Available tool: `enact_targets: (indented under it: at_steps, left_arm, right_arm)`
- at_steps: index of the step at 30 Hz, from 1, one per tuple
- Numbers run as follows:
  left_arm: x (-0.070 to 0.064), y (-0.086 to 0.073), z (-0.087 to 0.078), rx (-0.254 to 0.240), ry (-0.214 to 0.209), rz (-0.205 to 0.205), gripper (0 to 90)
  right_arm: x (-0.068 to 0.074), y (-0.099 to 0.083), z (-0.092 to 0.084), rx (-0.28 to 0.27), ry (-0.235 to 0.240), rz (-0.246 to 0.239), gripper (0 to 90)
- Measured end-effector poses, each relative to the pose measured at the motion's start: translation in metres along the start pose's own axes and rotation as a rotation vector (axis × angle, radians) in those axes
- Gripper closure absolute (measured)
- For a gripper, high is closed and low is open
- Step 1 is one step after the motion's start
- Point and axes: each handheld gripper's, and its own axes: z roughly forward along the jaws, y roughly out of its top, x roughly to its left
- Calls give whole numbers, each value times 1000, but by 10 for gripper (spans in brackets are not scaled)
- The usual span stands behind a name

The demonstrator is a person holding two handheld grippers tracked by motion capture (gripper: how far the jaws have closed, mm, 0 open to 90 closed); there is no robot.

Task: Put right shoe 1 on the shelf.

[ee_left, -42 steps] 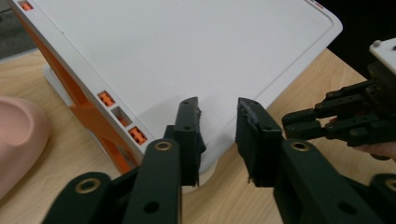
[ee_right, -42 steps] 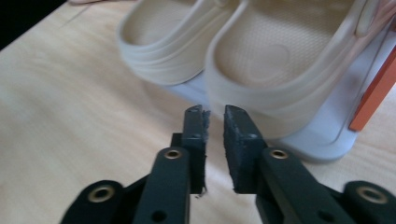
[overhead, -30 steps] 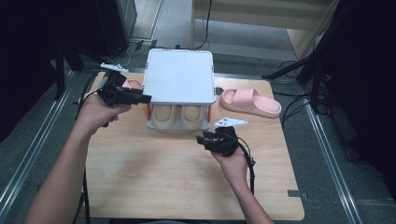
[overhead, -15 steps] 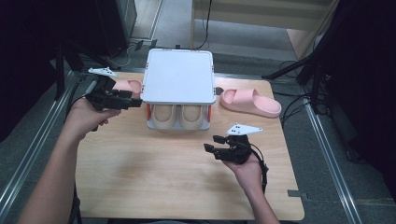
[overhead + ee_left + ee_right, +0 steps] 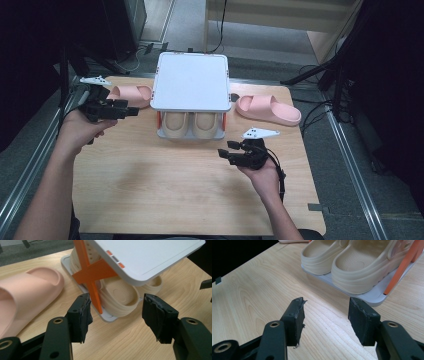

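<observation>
On the wooden table (image 5: 150, 200) we have a small white two-tier shoe rack (image 5: 190, 80) with orange cross braces (image 5: 93, 275), a pair of cream clogs (image 5: 192, 124) parked on its lower shelf, toes toward us. One pink slide (image 5: 267, 109) lies to the rack's right, another pink slide (image 5: 131, 95) to its left, both on the bare wood.

Left gripper (image 5: 131, 111) hangs just beside the left pink slide, pointing at the rack's left side; in the left gripper view its jaws stand wide with nothing between, having just opened and eased back a touch. Right gripper (image 5: 225, 152) sits low in front of the clogs, jaws wide and empty too, having just been opening.

Risks as we judge them: the rack looks light, so a jaw catching an orange brace or the shelf edge could shove or tip it and spill the clogs. The left pink slide is soft and broad; a pinch on its strap may fold it and let it slip out, or drag it into the rack. Low clearance under the top shelf means a tilted slide could jam against the clogs already there. Trailing cables could snag the table edge.

The slides look matte, smooth, foam-like, thick-soled, open-toed.
</observation>
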Motion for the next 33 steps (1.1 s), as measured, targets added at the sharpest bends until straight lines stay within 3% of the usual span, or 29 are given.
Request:
enact_targets:
  at_steps: [4,6,8,15,24,27,30,33]
  left_arm:
    - [9,-8,-2,4,13,-23,455]
    - [13,-11,-3,1,34,-28,598]
    - [17,-15,-4,-4,49,-37,676]
    - [40,-30,0,-9,82,-66,828]
    - [69,-40,19,23,123,-77,884]
    - [76,-39,26,19,126,-76,884]
    - [85,-37,33,45,140,-68,883]
    - [91,-36,38,44,139,-85,883]
  right_arm:
    - [-3,3,3,6,-1,1,474]
    - [-5,5,5,11,0,1,475]
    - [-6,5,6,16,5,6,486]
    - [-9,7,10,27,12,22,498]
    - [-3,5,13,71,9,15,500]
    - [1,-1,10,50,8,5,503]
    - [5,-5,8,56,5,2,503]
    - [6,-9,6,61,2,5,503]
